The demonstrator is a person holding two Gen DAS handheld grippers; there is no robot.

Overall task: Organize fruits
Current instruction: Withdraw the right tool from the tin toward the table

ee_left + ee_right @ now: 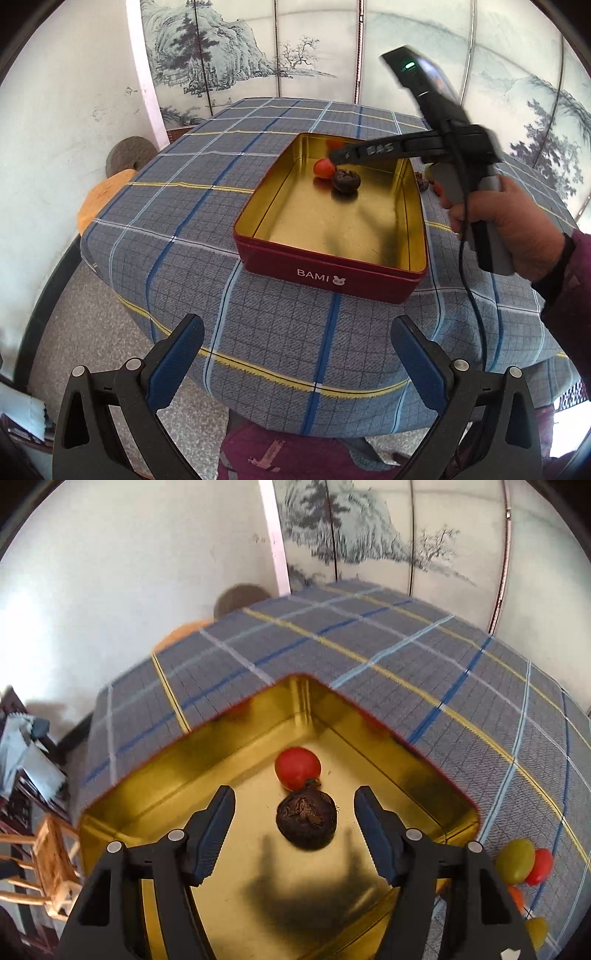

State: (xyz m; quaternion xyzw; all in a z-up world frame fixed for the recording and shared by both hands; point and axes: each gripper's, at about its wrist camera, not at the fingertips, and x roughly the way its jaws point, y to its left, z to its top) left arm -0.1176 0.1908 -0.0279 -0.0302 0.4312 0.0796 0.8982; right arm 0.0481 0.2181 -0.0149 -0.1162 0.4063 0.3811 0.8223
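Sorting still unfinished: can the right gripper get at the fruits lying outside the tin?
Probably yes. The green and red fruits lie uncovered on the cloth beside the tin, and the right gripper is open and empty above the tin.

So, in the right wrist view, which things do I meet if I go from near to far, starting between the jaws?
Gold floor of the tin → dark wrinkled fruit → red fruit → far corner of the tin → checked tablecloth → painted screen.
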